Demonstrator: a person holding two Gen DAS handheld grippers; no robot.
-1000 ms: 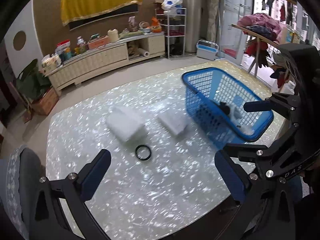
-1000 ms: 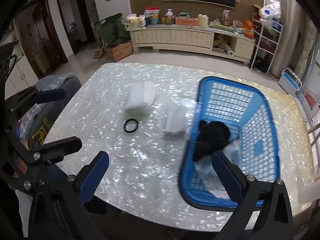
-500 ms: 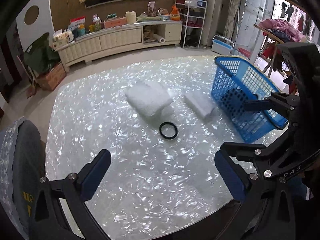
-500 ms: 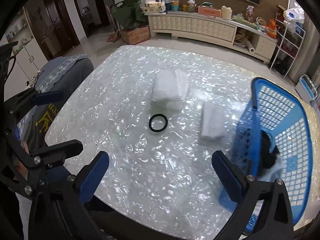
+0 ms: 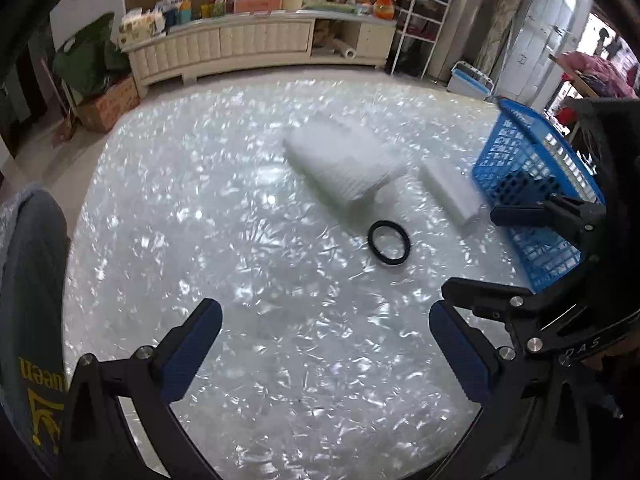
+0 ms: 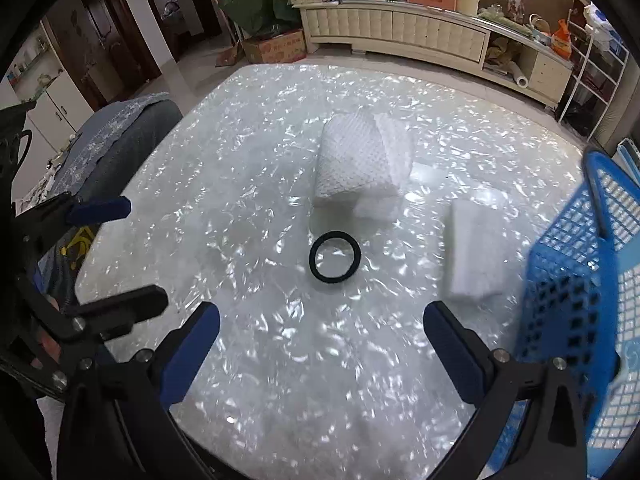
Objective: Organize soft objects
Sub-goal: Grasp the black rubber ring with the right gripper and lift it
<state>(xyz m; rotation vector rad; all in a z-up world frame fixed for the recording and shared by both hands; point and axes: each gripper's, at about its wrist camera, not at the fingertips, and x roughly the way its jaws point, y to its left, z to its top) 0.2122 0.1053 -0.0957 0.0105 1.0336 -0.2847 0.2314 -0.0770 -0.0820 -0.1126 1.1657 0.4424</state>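
White folded towel (image 6: 362,164) and smaller white pad (image 6: 474,248) lie centre frame on the pearly table (image 6: 248,160), black ring (image 6: 335,256) just below them, blue basket (image 6: 580,280) at right edge; left gripper (image 5: 324,354) and right gripper (image 6: 320,354) both spread wide, grasping nothing.

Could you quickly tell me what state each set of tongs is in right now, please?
Left tongs: open, holding nothing, above the table.
Right tongs: open, holding nothing, above the table.

bright glare speckles the table (image 5: 248,240); motion blur, dark fisheye corners.
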